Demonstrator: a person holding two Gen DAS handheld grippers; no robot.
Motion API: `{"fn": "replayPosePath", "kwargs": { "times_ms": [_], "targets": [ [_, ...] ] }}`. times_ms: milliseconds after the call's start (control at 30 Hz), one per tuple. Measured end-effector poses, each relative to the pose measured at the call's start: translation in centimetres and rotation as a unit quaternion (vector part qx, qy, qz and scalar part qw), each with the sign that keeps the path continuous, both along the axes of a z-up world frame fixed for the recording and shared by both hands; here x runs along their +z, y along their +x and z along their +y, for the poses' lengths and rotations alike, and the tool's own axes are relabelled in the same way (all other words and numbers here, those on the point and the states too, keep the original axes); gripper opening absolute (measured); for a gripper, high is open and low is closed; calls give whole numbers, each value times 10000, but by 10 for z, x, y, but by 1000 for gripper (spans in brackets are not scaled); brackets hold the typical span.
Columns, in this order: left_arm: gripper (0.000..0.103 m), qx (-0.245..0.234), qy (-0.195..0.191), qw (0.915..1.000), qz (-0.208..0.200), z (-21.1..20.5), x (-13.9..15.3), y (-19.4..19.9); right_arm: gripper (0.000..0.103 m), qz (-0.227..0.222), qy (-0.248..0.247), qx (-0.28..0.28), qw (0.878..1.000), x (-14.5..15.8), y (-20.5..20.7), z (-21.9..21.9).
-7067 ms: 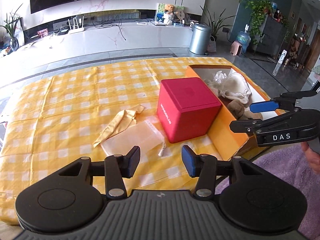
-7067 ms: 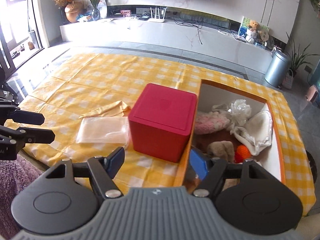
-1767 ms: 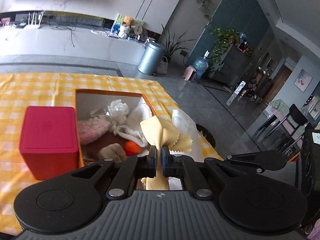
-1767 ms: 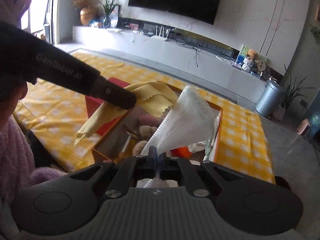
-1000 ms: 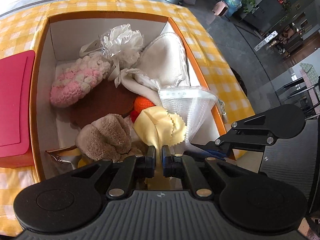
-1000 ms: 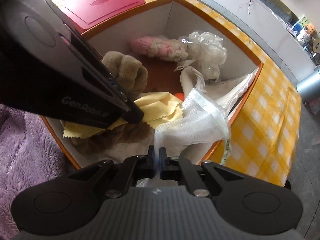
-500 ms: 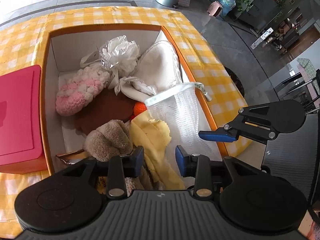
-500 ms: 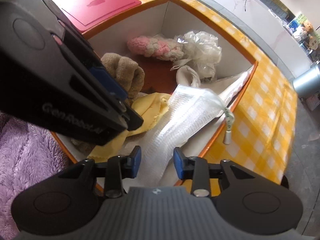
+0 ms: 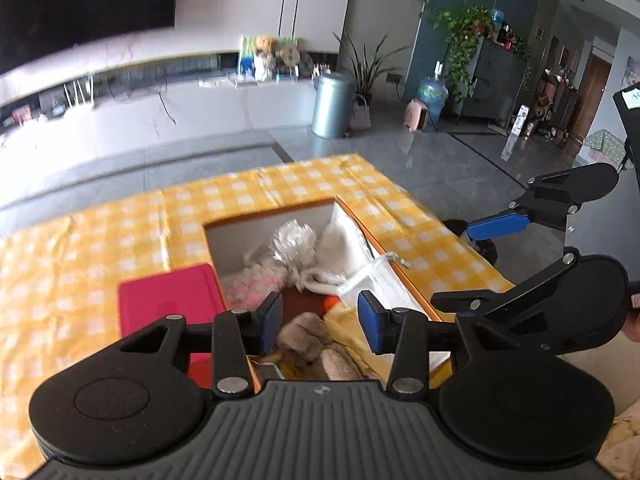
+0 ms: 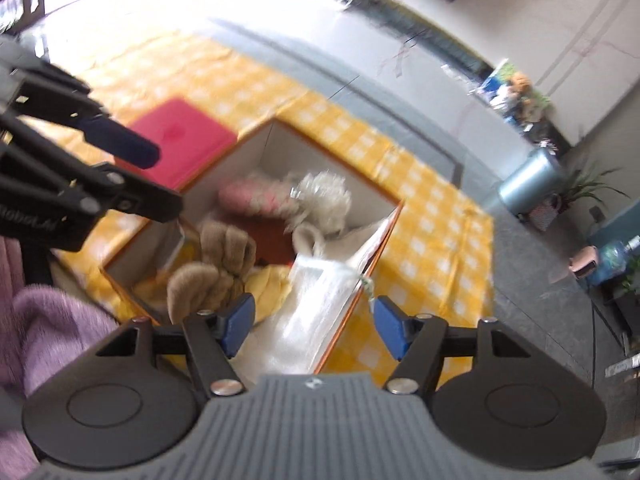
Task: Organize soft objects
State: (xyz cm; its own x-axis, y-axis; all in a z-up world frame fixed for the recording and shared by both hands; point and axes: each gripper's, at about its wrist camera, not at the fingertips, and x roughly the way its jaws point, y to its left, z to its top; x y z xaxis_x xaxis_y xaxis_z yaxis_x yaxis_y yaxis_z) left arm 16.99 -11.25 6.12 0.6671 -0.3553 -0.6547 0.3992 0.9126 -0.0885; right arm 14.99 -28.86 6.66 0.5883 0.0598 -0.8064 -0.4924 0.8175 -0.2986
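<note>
An orange box (image 9: 372, 236) (image 10: 380, 256) on the yellow checked table holds several soft things. The yellow cloth (image 9: 344, 322) (image 10: 270, 282) lies in its near end beside a tan plush (image 9: 304, 334) (image 10: 216, 264). The white mesh bag (image 9: 384, 282) (image 10: 316, 304) leans on the box's right wall. My left gripper (image 9: 319, 322) hangs above the box, jaws opening, nothing between them. My right gripper (image 10: 314, 326) is also above the near rim, jaws opening and empty; it shows at the right of the left wrist view (image 9: 464, 264).
A red box (image 9: 168, 300) (image 10: 180, 136) stands against the orange box's left side. A pink knit piece (image 10: 248, 196) and crinkled white wrap (image 10: 326, 196) lie at the far end. A purple fleece sleeve (image 10: 48, 320) is at the lower left. Beyond the table edge is grey floor.
Both grippers let go of the yellow cloth and the mesh bag, which now lie in the box. Both jaws spread wider and both grippers rose away from the box.
</note>
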Motion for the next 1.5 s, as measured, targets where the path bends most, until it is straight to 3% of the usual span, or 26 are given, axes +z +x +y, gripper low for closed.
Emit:
{"fn": "replayPosePath", "kwargs": {
  "times_ms": [133,233,300,433,567,733,900,1033,1133,1233,1333,1500],
  "targets": [
    [52,94,251,9959,-866,21,24,-36,77,-446,444,-523,9966,32,-27,9],
    [64,357,419,9892,-1355,36,37,-58,85,-710,860,-884,9898,44,-45,17],
    [77,489,549,9827,-1701,43,42,-74,86,-888,1180,-1052,9834,52,-59,21],
    [90,701,802,9676,-2288,54,39,-104,95,-1392,1629,-1263,9686,52,-90,33],
    [96,1030,778,9599,-2490,64,24,-127,97,-1947,2080,-1555,9459,35,-130,45],
    [97,1463,583,9573,-2426,75,0,-138,99,-2323,2386,-1936,9228,0,-166,64],
    [97,1644,656,9572,-2291,82,-20,-142,99,-2623,2084,-2199,9162,-32,-178,79],
    [97,1675,675,9660,-1849,87,-43,-143,99,-2410,2244,-2415,9128,-54,-177,78],
    [97,1688,687,9715,-1518,93,-62,-143,99,-2192,2414,-2408,9142,-72,-174,83],
    [97,1740,661,9743,-1266,98,-75,-142,99,-2294,2238,-2203,9213,-89,-173,95],
    [97,1781,668,9751,-1140,103,-83,-142,99,-2177,2229,-2105,9266,-98,-169,99],
    [97,1842,674,9753,-1012,105,-91,-141,99,-2106,2251,-2203,9254,-106,-163,97]
  ]
}}
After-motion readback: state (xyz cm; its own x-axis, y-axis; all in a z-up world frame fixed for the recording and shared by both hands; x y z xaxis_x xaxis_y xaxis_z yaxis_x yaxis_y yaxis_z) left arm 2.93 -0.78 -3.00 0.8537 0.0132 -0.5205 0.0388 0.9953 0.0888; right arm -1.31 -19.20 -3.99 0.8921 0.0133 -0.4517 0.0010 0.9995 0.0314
